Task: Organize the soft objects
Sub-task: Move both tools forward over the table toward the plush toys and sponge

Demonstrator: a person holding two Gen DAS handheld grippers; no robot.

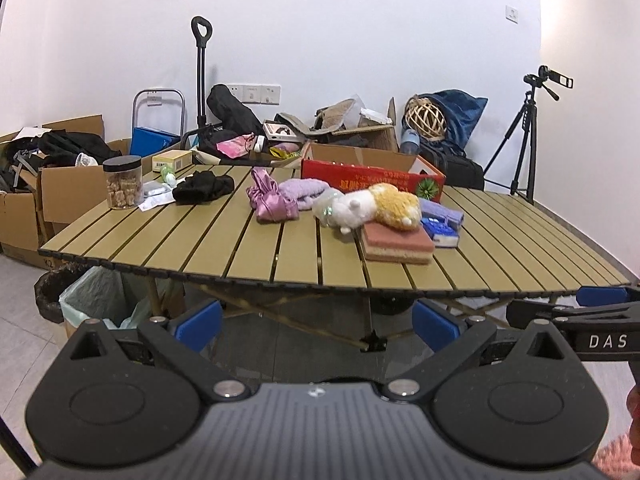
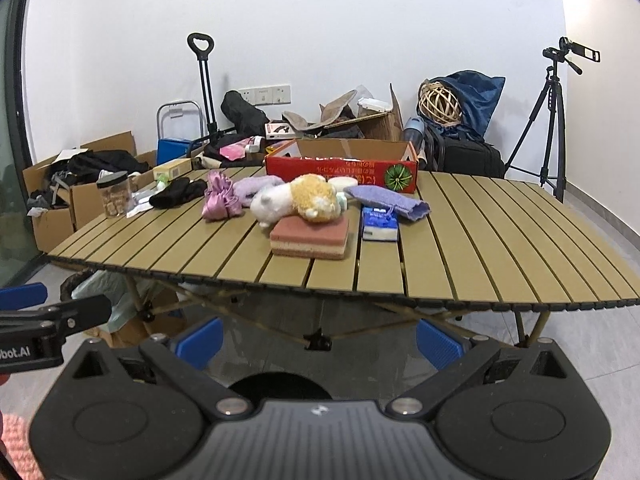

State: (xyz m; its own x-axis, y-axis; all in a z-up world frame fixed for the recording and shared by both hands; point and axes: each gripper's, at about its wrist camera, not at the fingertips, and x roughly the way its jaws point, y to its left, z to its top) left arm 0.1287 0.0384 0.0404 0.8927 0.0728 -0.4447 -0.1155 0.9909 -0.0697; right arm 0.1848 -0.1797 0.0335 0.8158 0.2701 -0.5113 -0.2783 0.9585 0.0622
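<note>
1. The left gripper (image 1: pixel 316 326) hangs short of the near edge of the slatted table (image 1: pixel 224 248), its blue-padded jaws spread wide with nothing between them.
2. The right gripper (image 2: pixel 318 340) sits just beside it, also off the near edge, jaws likewise released and bare.
3. The soft things lie in a cluster at mid-table: a white-and-orange plush toy (image 2: pixel 298 198) rests partly on a pink sponge block (image 2: pixel 310 236), with a shiny pink pouch (image 2: pixel 220 196) and a lilac fluffy cloth (image 2: pixel 256 185) to its left.
4. A purple knit cloth (image 2: pixel 386 198) lies right of the plush, its near edge over a blue tissue pack (image 2: pixel 379 223).
5. A black cloth (image 1: pixel 202 188) sits further left, towards the far edge.
6. The red cardboard box (image 2: pixel 340 164) stands open at the far edge behind the cluster (its inside cannot be seen from this low angle).
7. A clear jar (image 1: pixel 123 182) with a black lid stands at the far left corner, holding brown chunks.
8. Open brown cartons (image 1: pixel 24 184) on the floor at left hold dark clothing.
</note>
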